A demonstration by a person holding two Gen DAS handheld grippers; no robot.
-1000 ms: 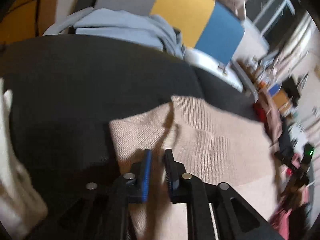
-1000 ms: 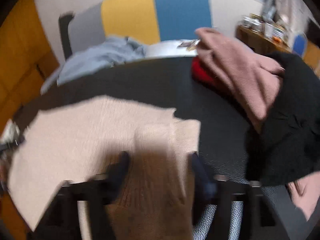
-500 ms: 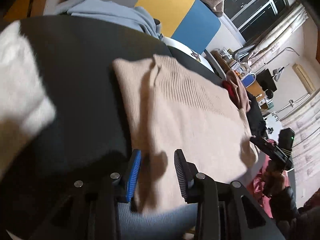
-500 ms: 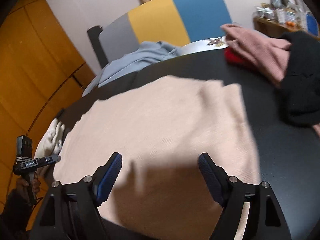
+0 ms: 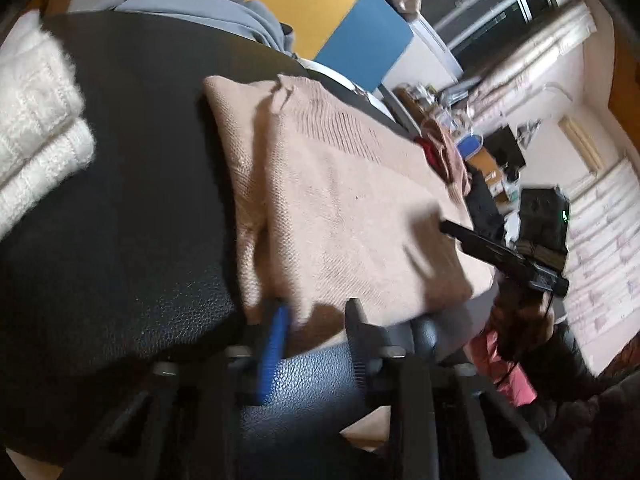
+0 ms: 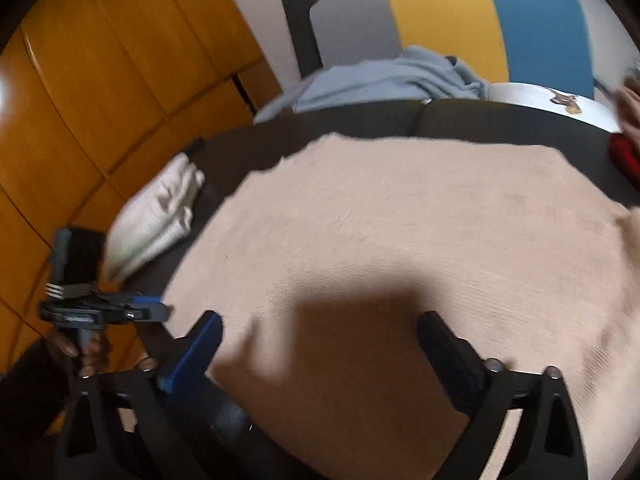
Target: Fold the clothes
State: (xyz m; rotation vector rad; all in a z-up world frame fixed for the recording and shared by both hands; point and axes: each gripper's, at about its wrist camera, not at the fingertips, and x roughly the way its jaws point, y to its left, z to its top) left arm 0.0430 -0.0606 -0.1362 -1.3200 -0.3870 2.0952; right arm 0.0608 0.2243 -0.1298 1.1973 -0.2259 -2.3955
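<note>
A beige knit sweater (image 5: 340,200) is lying spread flat across the middle of a round black counter (image 5: 120,200), its near edge reaching the counter's rim closest to the person. One long side appears to be turned in over the body, so the fold is looking begun but not finished; it is still a broad slab, not a compact stack.

The left tool (image 5: 316,340) is hovering at the sweater's near-left corner. Its jaws are showing apart in the blurred view, with the hem lying at their tips and not pinched. The right tool (image 6: 320,340) is sitting above the near edge further along. Its jaws have just been opening and are standing wide, with fabric below them and nothing clamped.

A white knit garment (image 6: 156,216) is resting folded at the counter's left edge, probably finished. A light blue garment (image 6: 392,80) is lying rumpled on the far side, and pink and red clothes (image 5: 444,148) are piling up at the right, apparently still waiting. Most of the work seems to be remaining.
</note>
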